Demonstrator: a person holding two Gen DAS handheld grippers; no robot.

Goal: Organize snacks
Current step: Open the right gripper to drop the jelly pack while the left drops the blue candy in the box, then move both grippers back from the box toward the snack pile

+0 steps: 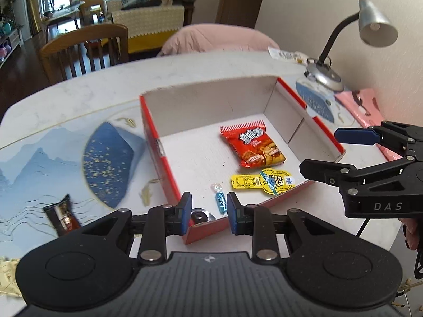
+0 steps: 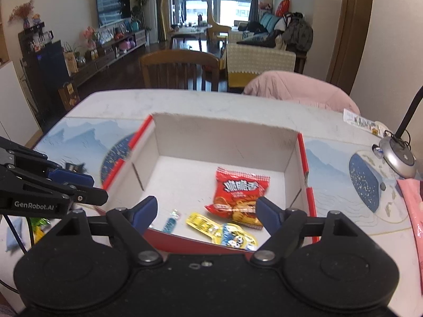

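Snacks (image 1: 265, 148) in box (image 1: 156, 142) | candy (image 1: 220, 201) part-hidden | both hand-held grippers (image 1: 208, 212) (image 2: 205, 212) released, empty

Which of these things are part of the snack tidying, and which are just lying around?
Part of the job:
red box
red snack packet
yellow minion packet
blue candy
dark snack bar

Just lying about:
desk lamp
pink packet
wooden chair

One box (image 1: 156, 142) holds three snacks: one red packet (image 1: 253, 146), one yellow packet (image 1: 264, 182), one blue candy (image 1: 220, 202).
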